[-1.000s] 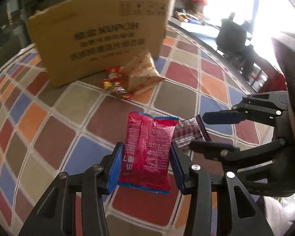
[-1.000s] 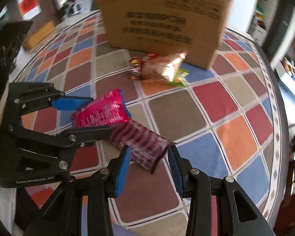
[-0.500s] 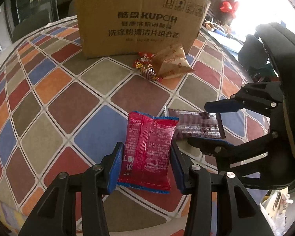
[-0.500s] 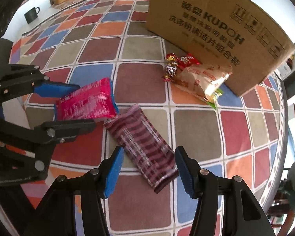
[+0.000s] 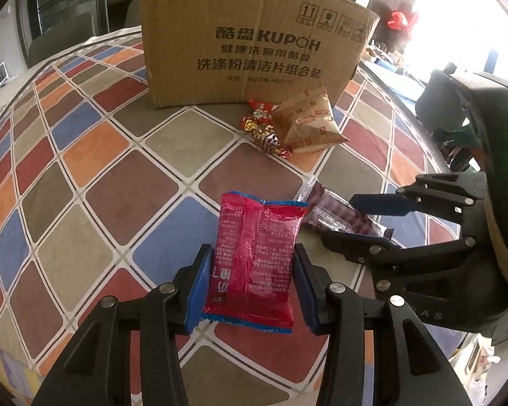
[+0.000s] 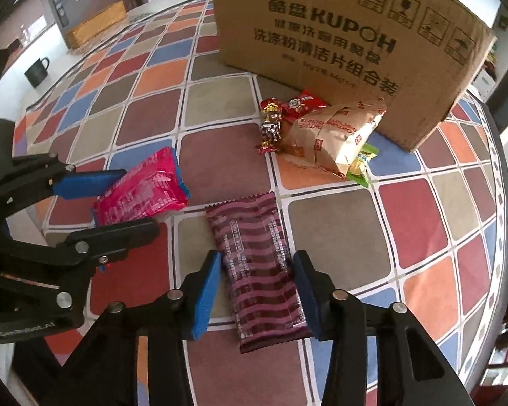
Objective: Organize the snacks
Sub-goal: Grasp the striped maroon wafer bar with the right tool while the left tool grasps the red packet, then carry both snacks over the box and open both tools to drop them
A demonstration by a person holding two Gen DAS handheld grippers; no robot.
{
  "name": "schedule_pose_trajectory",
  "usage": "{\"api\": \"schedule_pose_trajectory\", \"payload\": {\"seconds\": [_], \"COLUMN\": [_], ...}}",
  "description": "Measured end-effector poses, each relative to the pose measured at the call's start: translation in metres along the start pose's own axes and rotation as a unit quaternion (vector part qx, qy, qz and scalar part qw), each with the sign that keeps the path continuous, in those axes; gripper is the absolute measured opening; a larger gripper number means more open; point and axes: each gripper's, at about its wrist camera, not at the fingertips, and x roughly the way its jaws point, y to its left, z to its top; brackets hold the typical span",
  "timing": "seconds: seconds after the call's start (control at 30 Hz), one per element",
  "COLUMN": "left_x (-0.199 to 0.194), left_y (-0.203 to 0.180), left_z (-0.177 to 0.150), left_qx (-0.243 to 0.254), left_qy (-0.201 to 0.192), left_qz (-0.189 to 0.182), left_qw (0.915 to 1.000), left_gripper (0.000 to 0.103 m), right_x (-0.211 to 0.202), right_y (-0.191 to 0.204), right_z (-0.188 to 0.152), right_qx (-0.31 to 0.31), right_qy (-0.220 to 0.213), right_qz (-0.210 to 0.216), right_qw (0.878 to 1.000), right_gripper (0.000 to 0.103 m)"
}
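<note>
Two grippers | left gripper clamps pink packet | right gripper closing around maroon packet, contact unclear

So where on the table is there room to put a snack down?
The checked table is bare to the left of the red packet, up to the cardboard box. In the right wrist view it is also bare right of the striped maroon packet. It is crowded in front of the box, where the tan bag and candies sit.
</note>
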Motion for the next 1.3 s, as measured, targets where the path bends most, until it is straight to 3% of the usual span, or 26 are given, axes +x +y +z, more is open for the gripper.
{"api": "schedule_pose_trajectory", "payload": {"seconds": [0.6, 1.3], "left_x": [-0.034, -0.089], "left_y": [0.0, 0.003], "left_z": [0.013, 0.075], "left_qx": [0.002, 0.024], "left_qy": [-0.048, -0.152], "left_qz": [0.006, 0.023], "left_qw": [0.9988, 0.9878], "left_gripper": [0.046, 0.046], "right_x": [-0.031, -0.106], "right_y": [-0.003, -0.014], "right_z": [-0.006, 0.027], "right_qx": [0.083, 0.13], "right_qy": [-0.057, -0.192], "right_qz": [0.009, -0.026], "right_qw": [0.995, 0.972], "right_gripper": [0.039, 0.039]}}
